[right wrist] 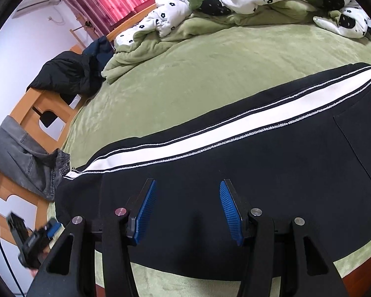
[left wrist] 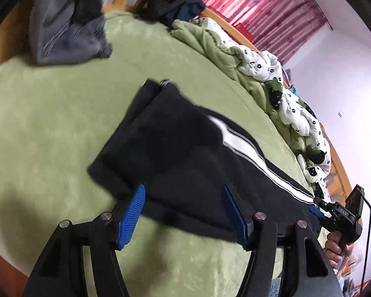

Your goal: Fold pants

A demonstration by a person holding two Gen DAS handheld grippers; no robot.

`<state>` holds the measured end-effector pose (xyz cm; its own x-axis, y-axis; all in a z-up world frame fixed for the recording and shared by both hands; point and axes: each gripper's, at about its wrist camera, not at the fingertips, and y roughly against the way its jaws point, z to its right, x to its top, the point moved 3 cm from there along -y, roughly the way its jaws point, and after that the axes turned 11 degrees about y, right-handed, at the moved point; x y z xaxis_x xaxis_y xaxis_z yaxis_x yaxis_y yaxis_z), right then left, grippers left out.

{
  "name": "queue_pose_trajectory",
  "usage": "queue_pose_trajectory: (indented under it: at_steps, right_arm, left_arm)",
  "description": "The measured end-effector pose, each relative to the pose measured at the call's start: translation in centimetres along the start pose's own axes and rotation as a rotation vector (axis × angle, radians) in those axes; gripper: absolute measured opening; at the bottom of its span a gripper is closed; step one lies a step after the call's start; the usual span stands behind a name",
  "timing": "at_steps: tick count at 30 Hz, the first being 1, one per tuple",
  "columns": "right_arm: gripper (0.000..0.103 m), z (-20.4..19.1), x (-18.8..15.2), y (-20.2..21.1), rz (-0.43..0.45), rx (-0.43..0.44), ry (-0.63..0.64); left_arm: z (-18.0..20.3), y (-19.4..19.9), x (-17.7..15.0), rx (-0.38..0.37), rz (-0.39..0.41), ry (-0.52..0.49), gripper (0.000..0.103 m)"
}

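Two grippers hang over the black pants (left wrist: pixel 185 163) on the green bed (left wrist: pixel 49 123). My left gripper (left wrist: pixel 183 212) gapes over the folded end, gripping nothing. My right gripper (right wrist: pixel 188 210) stands parted above the cloth, empty. The long axis runs across both. Grey jeans (left wrist: pixel 66 24) lie beyond, clear.

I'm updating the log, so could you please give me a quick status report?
Left tool open, right tool open, neither gripping. Black pants with white stripe lie on the green blanket, one end folded over. Nothing in the way; grey jeans lie aside.
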<state>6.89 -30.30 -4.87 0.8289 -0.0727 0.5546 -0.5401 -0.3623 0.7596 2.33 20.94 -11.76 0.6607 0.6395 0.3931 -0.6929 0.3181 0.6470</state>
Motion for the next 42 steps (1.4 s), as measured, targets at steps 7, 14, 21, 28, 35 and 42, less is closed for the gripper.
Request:
queue_pose_trajectory:
  at_steps: [7, 14, 21, 28, 35, 42]
  right_arm:
    - [0.053, 0.2, -0.1, -0.1, -0.002, 0.001, -0.018]
    - [0.053, 0.7, -0.5, -0.6, -0.023, 0.015, -0.058]
    - [0.053, 0.8, -0.8, -0.6, -0.023, 0.014, -0.076]
    - [0.053, 1.2, -0.5, -0.9, -0.038, 0.026, -0.084]
    - [0.053, 1.3, -0.5, -1.2, -0.049, 0.027, -0.089]
    - [0.053, 1.5, -0.5, -1.4, -0.060, 0.029, -0.097]
  left_arm:
    - [-1.9, -2.0, 0.8, 0.044, 0.036, 0.094, 0.062]
    - [-2.4, -3.6, 3.0, 0.035, 0.050, 0.179, 0.053]
    - [-2.6, 2.0, 4.1, -0.068, 0.146, 0.183, 0.008]
    - [-6.2, -1.6, 2.1, 0.060, 0.020, 0.248, 0.013]
    - [-4.4, 0.8, 2.5, 0.230, 0.088, 0.070, 0.038]
    - [0.3, 3.5, 5.4, 0.146, 0.144, -0.134, 0.039]
